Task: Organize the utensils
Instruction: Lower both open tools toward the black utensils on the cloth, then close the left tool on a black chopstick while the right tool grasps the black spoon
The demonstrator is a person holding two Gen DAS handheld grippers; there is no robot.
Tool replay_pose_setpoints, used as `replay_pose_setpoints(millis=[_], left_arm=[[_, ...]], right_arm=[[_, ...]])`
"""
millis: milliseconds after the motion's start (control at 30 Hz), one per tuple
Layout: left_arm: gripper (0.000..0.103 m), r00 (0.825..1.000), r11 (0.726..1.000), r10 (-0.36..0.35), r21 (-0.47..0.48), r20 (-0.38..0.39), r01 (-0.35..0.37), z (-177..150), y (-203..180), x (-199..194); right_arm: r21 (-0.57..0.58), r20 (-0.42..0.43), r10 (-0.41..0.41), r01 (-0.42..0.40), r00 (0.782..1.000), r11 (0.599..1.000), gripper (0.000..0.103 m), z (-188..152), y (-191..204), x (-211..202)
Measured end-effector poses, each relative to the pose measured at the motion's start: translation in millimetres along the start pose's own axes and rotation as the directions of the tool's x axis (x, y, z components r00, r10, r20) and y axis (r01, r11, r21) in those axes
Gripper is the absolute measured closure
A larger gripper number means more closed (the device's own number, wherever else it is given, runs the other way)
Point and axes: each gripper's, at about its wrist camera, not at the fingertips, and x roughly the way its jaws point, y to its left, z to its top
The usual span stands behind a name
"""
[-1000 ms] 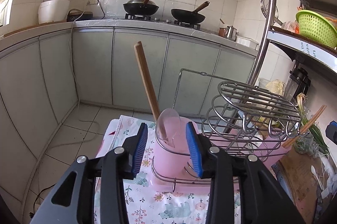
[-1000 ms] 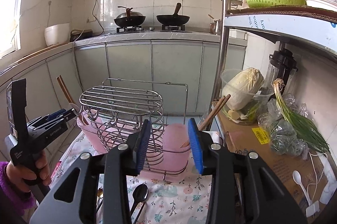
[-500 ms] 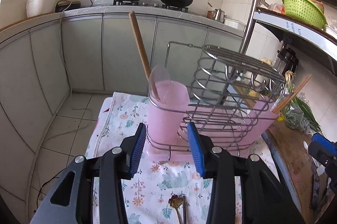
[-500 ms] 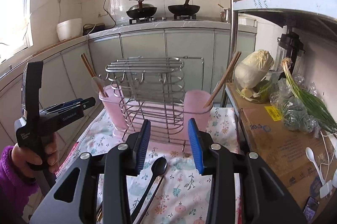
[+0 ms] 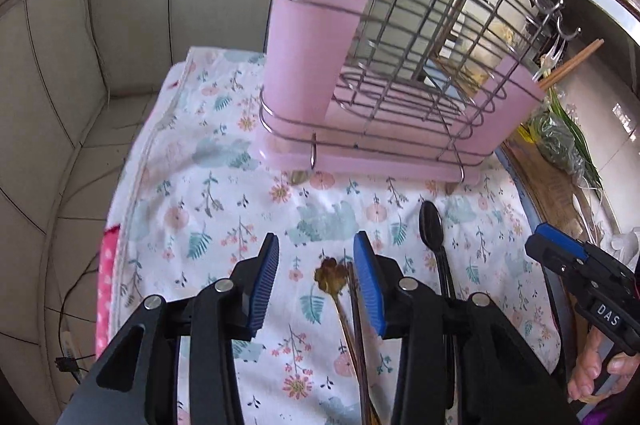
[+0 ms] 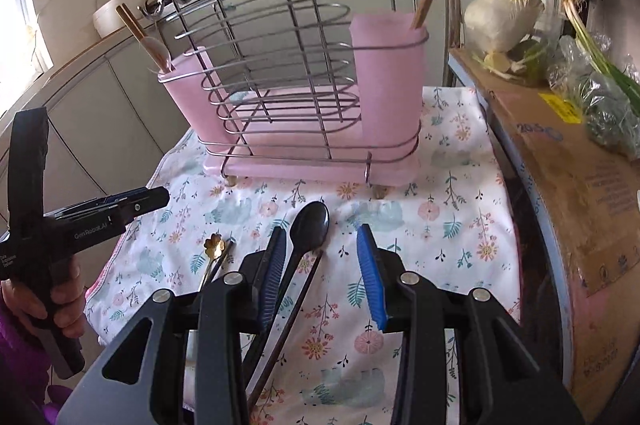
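1. The left gripper (image 5: 316,279) was held with fingers apart above a gold flower-handled utensil (image 5: 331,275), possibly a spoon.
2. The right gripper (image 6: 322,269) was held with fingers apart over the black spoon (image 6: 310,227), before the utensil rack (image 6: 304,93).

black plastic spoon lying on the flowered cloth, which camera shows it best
The right wrist view: the black plastic spoon shows its whole bowl and much of its handle, running back under the open right gripper. In the left wrist view the spoon lies off to the right, its handle hidden behind the left gripper.
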Motion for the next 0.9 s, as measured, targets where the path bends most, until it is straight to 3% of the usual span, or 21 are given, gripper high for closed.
replay_pose_setpoints(millis=[133, 300, 533, 767, 900], left_arm=[[0.077, 0.992, 0.996, -0.076, 0.029, -0.104, 0.079, -14.0, -11.2, 16.8], [0.085, 0.982, 0.991, -0.011, 0.132, -0.187, 0.036, -21.4, -31.8, 38.7], [0.092, 0.961, 0.984, 0.057, 0.18, -0.269, -0.008, -20.0, -41.1, 69.1], [0.099, 0.956, 0.977, 0.096, 0.209, -0.277, -0.038, -14.4, -45.8, 75.6], [0.099, 0.966, 0.987, 0.049, 0.16, -0.253, -0.008, -9.1, -41.7, 67.8]], right_arm=[[0.025, -0.022, 0.004, -0.003, 1.0, 1.0, 0.066, -5.3, -8.4, 7.8], [0.047, -0.035, 0.023, -0.021, 0.999, 0.999, 0.066, -8.7, -14.8, 14.2], [0.063, -0.049, 0.035, -0.032, 0.998, 0.998, 0.066, -11.0, -22.8, 20.3], [0.095, -0.07, 0.074, -0.067, 0.995, 0.993, 0.066, -10.5, -26.4, 25.0], [0.115, -0.092, 0.124, -0.113, 0.988, 0.987, 0.066, -8.8, -21.3, 29.7]])
